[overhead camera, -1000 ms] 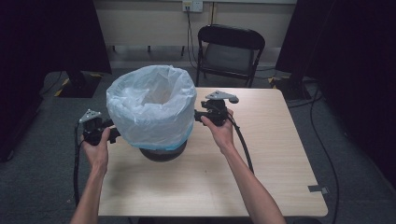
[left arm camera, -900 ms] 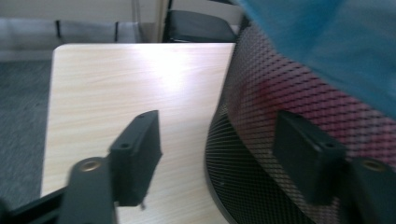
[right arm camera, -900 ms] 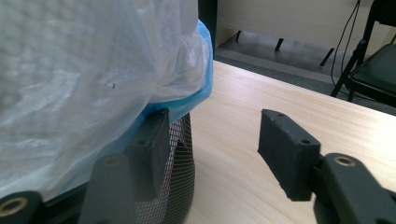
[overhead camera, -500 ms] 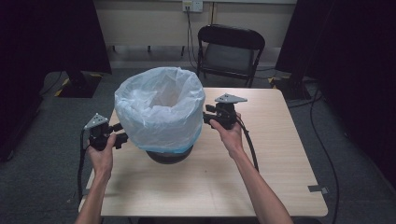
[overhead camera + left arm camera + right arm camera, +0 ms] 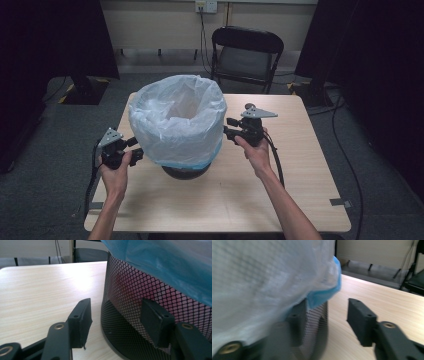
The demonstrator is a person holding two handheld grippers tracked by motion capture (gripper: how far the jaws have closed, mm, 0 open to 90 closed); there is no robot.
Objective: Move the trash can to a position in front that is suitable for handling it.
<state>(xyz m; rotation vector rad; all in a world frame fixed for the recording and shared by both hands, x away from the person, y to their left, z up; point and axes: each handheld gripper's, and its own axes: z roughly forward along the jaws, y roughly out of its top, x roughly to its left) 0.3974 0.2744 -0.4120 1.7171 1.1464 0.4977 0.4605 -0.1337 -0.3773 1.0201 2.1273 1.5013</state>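
A black mesh bin [image 5: 187, 171] stands mid-table, lined with a white plastic bag [image 5: 175, 115] whose blue hem [image 5: 200, 162] folds down over its rim. My left gripper [image 5: 136, 150] is at the bin's left side, low by the hem. In the left gripper view it [image 5: 116, 322] is open, with the mesh wall [image 5: 140, 287] just beyond its jaws. My right gripper [image 5: 227, 131] sits at the bin's right side. In the right gripper view it [image 5: 328, 320] is open, and the bag [image 5: 262, 277] hangs in front of one jaw, with the mesh [image 5: 317, 322] between.
The bin stands on a light wood table [image 5: 225, 200]. A black folding chair [image 5: 247, 50] is behind the table's far edge. A dark stand base [image 5: 82, 85] is on the floor at left. Cables trail from both grippers, one across the table [image 5: 275, 160].
The bin has shifted a little to the right on the table. Both grippers moved right with it and came lower, toward the bag's hem.
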